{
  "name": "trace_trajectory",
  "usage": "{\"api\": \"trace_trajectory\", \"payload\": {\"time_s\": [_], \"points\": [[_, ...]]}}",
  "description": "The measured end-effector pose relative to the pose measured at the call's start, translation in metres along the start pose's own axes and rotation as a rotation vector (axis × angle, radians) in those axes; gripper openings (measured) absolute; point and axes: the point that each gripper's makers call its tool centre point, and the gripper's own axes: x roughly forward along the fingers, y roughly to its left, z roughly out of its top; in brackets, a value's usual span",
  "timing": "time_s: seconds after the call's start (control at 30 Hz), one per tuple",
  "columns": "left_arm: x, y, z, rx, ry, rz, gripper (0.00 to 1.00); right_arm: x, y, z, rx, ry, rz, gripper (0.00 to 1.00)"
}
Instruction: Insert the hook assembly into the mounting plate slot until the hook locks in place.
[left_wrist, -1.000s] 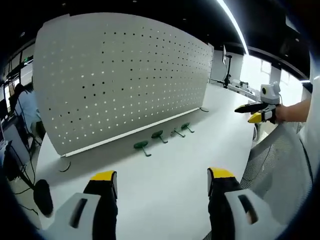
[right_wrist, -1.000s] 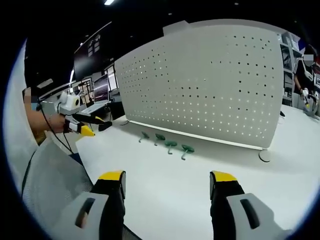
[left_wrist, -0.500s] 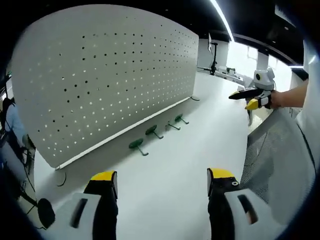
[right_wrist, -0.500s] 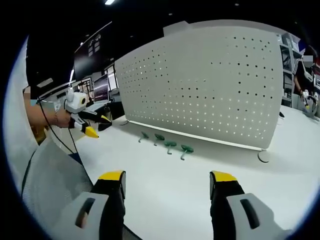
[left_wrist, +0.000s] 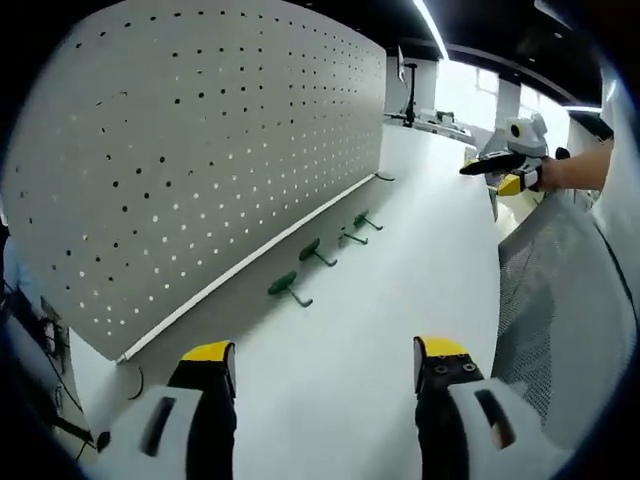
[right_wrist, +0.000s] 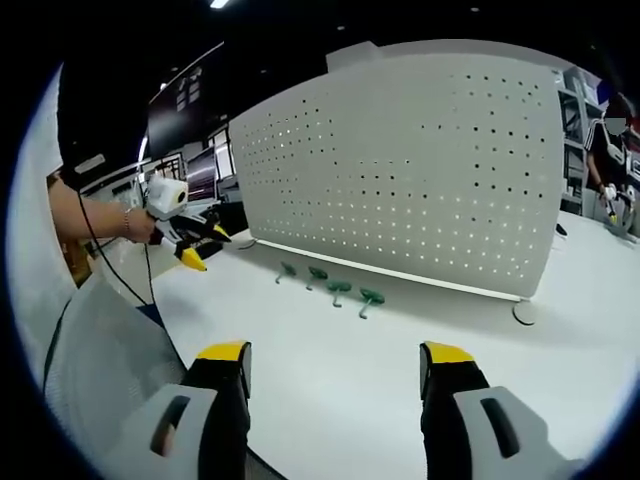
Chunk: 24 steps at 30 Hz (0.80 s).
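A white perforated mounting plate (left_wrist: 200, 150) (right_wrist: 420, 170) stands upright on the white table (left_wrist: 400, 290) (right_wrist: 330, 350). Several green hook assemblies lie in a row at its foot: the nearest hook (left_wrist: 288, 288), the farthest hook (left_wrist: 365, 221), and in the right gripper view from the left hook (right_wrist: 288, 270) to the right hook (right_wrist: 371, 297). My left gripper (left_wrist: 325, 360) (right_wrist: 205, 250) is open and holds nothing, short of the hooks. My right gripper (right_wrist: 335, 355) (left_wrist: 492, 175) is open too, held back over the table.
A round foot (right_wrist: 522, 312) props the plate's right end. Monitors (right_wrist: 200, 175) stand behind at left, and a person (right_wrist: 608, 140) is at far right. White mesh fabric (left_wrist: 560, 290) (right_wrist: 100, 370) covers the near side by my arms.
My left gripper has moved forward and closer to the plate and hooks; in the right gripper view it has shifted right. The right gripper view has held still.
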Motion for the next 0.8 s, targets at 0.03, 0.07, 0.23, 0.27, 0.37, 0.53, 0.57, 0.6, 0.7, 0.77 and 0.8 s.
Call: {"api": "trace_trajectory", "payload": {"time_s": [0.03,0.07,0.23,0.27,0.37,0.53,0.57,0.6,0.7,0.77,0.8], "points": [[0.001,0.0,0.0,0.009,0.005,-0.005,0.74,0.0,0.0,0.0,-0.002,0.002,0.001,0.66],[0.003,0.001,0.002,0.017,0.01,-0.012,0.74,0.0,0.0,-0.001,-0.005,0.005,0.001,0.66],[0.01,0.004,0.004,0.048,0.032,-0.038,0.74,0.001,0.0,-0.002,-0.005,0.008,0.005,0.65],[0.011,0.005,0.005,0.054,0.034,-0.039,0.74,0.001,0.0,-0.002,-0.005,0.008,0.005,0.65],[0.015,0.008,0.006,0.082,0.051,-0.051,0.74,0.0,0.0,-0.002,-0.002,0.009,0.006,0.65],[0.021,0.013,0.009,0.127,0.075,-0.065,0.72,0.0,0.0,-0.003,0.0,0.011,0.008,0.65],[0.023,0.015,0.009,0.138,0.083,-0.066,0.72,0.0,0.0,-0.003,0.0,0.012,0.008,0.65],[0.024,0.017,0.007,0.16,0.101,-0.068,0.72,0.0,0.0,-0.003,0.001,0.012,0.008,0.65],[0.028,0.02,0.008,0.188,0.118,-0.076,0.71,0.0,0.0,-0.003,0.004,0.011,0.008,0.65],[0.03,0.023,0.01,0.207,0.122,-0.081,0.71,0.0,0.0,-0.004,0.006,0.013,0.008,0.65],[0.031,0.024,0.011,0.212,0.127,-0.083,0.71,0.0,0.001,-0.005,0.007,0.015,0.009,0.65]]}}
